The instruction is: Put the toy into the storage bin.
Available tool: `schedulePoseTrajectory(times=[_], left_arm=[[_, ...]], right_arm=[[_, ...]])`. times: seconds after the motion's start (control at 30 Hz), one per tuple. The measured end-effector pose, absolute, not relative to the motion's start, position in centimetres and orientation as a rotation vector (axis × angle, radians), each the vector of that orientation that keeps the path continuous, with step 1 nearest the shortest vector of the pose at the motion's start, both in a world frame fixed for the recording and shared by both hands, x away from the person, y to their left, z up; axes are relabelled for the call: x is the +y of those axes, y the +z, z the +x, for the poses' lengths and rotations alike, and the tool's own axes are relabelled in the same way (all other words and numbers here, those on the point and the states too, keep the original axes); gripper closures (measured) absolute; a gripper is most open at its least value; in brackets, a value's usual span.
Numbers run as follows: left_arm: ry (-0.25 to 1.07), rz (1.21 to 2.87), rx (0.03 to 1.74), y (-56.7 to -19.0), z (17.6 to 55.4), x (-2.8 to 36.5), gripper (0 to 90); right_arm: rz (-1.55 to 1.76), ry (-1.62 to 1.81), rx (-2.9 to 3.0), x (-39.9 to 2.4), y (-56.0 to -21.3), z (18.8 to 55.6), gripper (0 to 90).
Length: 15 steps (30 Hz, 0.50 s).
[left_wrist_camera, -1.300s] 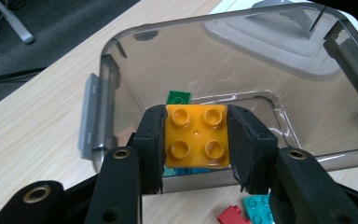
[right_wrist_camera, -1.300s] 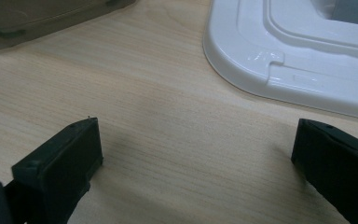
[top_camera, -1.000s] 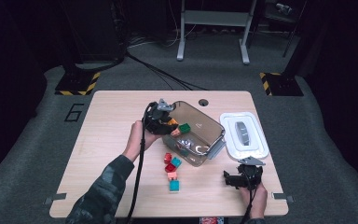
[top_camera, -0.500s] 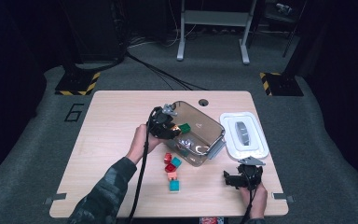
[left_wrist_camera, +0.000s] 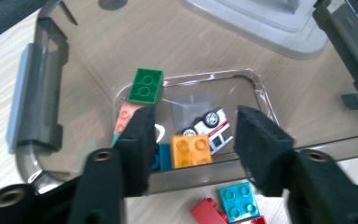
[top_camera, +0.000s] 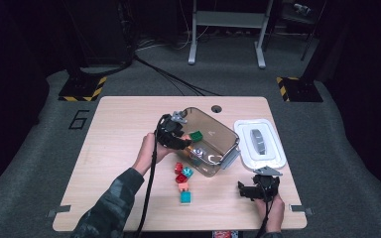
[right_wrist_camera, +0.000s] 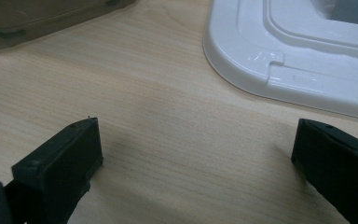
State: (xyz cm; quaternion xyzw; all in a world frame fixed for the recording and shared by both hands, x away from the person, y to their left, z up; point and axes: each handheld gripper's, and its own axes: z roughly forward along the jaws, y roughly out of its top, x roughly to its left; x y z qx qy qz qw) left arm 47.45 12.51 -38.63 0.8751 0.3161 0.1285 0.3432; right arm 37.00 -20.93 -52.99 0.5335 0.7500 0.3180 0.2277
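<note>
My left gripper (top_camera: 181, 141) hangs over the near left rim of a smoky clear box (top_camera: 223, 136). Its jaws have just been opening and stand open (left_wrist_camera: 193, 126), with nothing pressed between the pads. Below them, on the floor of the box (left_wrist_camera: 88, 56), lie an orange brick (left_wrist_camera: 190, 150), a small white toy car (left_wrist_camera: 212, 126), a salmon brick (left_wrist_camera: 126, 116) and a green brick (left_wrist_camera: 145, 85), the last also seen from above (top_camera: 196, 135). My right gripper (top_camera: 250, 191) rests open and empty (right_wrist_camera: 191, 149) on the table near the front right.
A white lid (top_camera: 259, 144) lies right of the box, close ahead of the right gripper (right_wrist_camera: 307, 60). Loose bricks sit on the table in front of the box: red (top_camera: 180, 173), salmon (top_camera: 182, 187), teal (top_camera: 185, 197). A cable hole (top_camera: 216, 108) is behind the box.
The left gripper stays over the box's rim and the right gripper stays on the table; at this size no other shift is visible.
</note>
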Motion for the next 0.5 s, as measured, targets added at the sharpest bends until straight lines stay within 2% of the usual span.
schedulePoseTrajectory(times=[0.27,0.5], left_arm=[[0.376,2.244,0.813,-37.7,46.1,13.8,24.2],[0.414,2.234,0.823,-37.9,44.1,15.5,15.9]], right_arm=[[1.469,0.876,2.066,-20.9,-53.0,37.0,1.1],[1.469,0.876,2.066,-20.9,-53.0,37.0,1.1]])
